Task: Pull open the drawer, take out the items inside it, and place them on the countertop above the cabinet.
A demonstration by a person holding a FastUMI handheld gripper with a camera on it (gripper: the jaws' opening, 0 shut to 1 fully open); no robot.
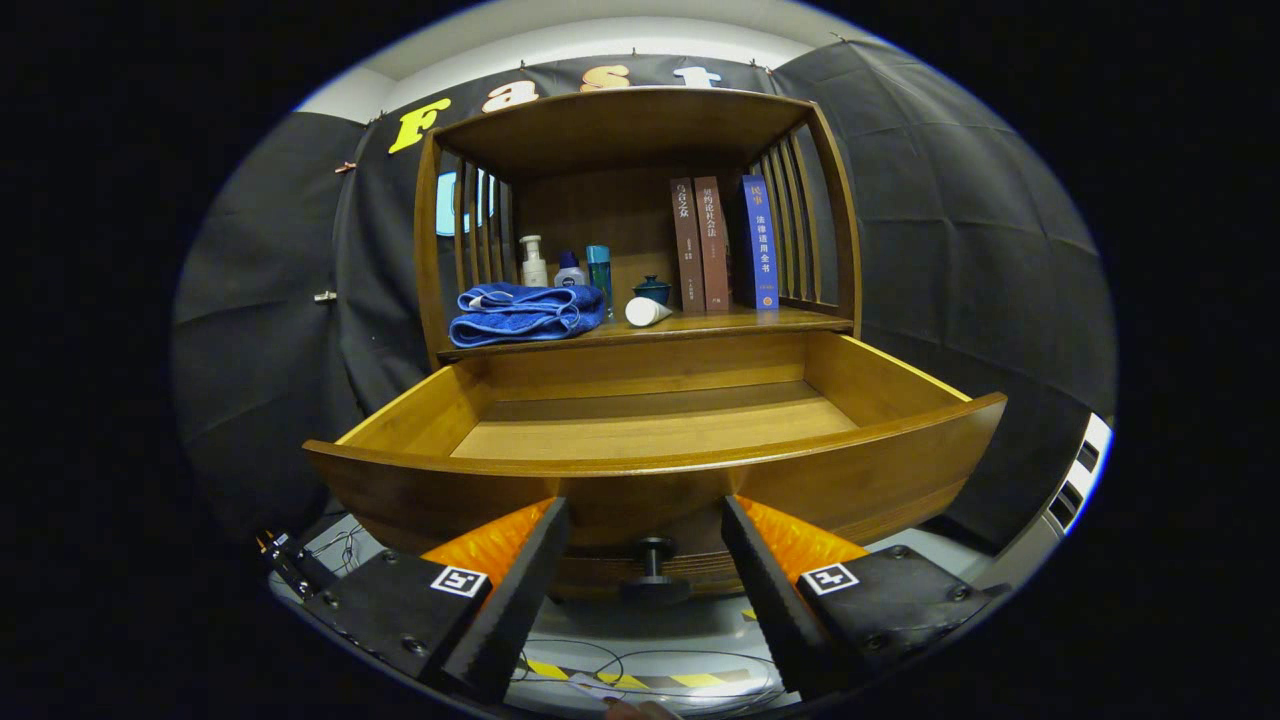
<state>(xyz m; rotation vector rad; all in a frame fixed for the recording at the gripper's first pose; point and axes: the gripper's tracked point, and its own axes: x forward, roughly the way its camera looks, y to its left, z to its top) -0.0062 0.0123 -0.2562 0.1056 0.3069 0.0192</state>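
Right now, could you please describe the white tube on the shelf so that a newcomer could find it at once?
Start at the wooden cabinet, beyond the open fingers and the pulled-out drawer. On its countertop, between the folded blue towel and the books, the white tube lies by a small dark lidded cup. It alone lies on its side.

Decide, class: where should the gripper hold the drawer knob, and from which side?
Grip the knob by its narrow stem behind the round cap, coming straight in from the drawer's front. It sits centred between the open gripper's fingers, and the wider cap would likely stop slipping.
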